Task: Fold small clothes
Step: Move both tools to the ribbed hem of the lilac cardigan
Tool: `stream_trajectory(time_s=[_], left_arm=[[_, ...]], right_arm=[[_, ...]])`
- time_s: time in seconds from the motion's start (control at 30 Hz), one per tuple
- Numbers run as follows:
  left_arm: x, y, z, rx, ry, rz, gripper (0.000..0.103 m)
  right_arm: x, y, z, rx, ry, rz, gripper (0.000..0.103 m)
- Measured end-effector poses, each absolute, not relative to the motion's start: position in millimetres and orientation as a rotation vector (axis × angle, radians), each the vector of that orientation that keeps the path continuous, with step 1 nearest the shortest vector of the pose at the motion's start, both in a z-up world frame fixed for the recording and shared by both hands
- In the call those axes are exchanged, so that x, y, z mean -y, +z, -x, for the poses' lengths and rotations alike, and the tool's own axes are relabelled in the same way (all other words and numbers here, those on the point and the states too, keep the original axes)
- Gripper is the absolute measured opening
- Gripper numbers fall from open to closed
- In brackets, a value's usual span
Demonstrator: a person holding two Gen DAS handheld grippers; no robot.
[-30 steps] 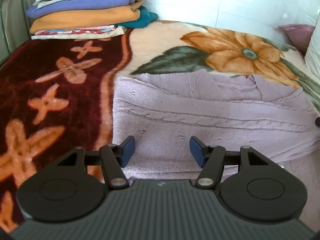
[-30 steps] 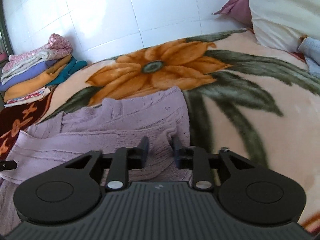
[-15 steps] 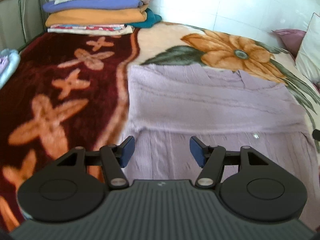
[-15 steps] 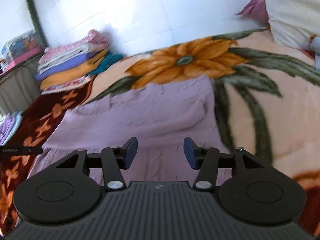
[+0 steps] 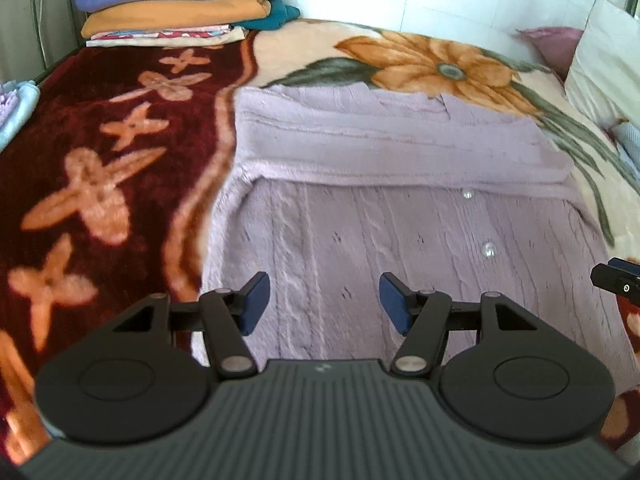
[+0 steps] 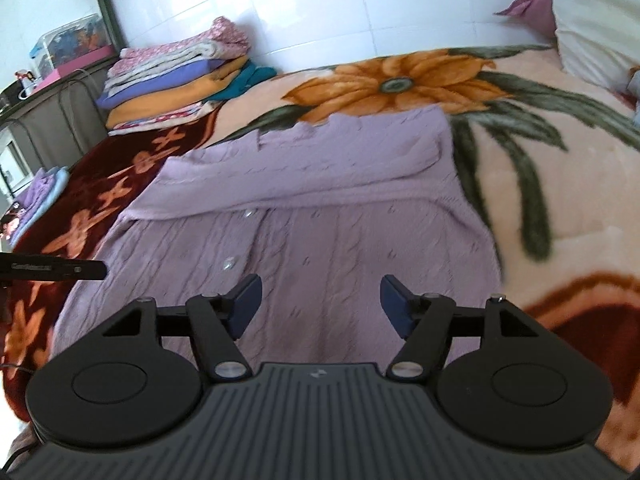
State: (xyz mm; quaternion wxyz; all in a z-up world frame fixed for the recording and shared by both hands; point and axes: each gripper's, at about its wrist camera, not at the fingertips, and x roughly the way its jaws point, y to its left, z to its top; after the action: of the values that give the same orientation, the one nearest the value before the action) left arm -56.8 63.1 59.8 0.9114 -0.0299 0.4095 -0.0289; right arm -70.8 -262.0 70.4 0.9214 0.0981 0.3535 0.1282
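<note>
A lilac cable-knit cardigan (image 5: 400,208) with pearl buttons lies flat on the bed; its far part is folded over the body as a band. It also shows in the right wrist view (image 6: 320,216). My left gripper (image 5: 322,302) is open and empty, above the cardigan's near left part. My right gripper (image 6: 320,304) is open and empty, above its near right part. The right gripper's tip shows at the right edge of the left wrist view (image 5: 616,280); the left gripper's tip shows at the left edge of the right wrist view (image 6: 52,268).
A flower-patterned blanket (image 5: 100,184) covers the bed. A stack of folded clothes (image 5: 180,4) lies at the far left corner by the tiled wall, seen also in the right wrist view (image 6: 180,76). A white pillow (image 5: 604,64) lies at the right. More folded clothes (image 6: 40,196) lie at the left edge.
My right gripper has opened and let go of the cardigan fold. Both grippers have pulled back toward the near edge, so more of the cardigan shows.
</note>
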Motion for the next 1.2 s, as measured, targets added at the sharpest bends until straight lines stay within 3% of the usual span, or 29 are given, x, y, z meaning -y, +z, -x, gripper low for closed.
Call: stream_trajectory(time_s=[0.93,1.07,1.2], left_arm=[[-50.5,51.6,113.4,-0.973,-0.239,-0.109,0.063],[-44.7,47.0,125.0,-1.011,-0.295,-0.188,0.073],[-37.1,41.3,135.3,-1.024,-0.334,-0.297,0.073]], right_arm=[[243.1,51.9,140.2,-0.878,0.480,0.192,0.073],[238.9,50.9,150.2,-0.896,0.519,0.281,0.073],[233.9,47.0,157.1,-0.893,0.539,0.352,0.085]])
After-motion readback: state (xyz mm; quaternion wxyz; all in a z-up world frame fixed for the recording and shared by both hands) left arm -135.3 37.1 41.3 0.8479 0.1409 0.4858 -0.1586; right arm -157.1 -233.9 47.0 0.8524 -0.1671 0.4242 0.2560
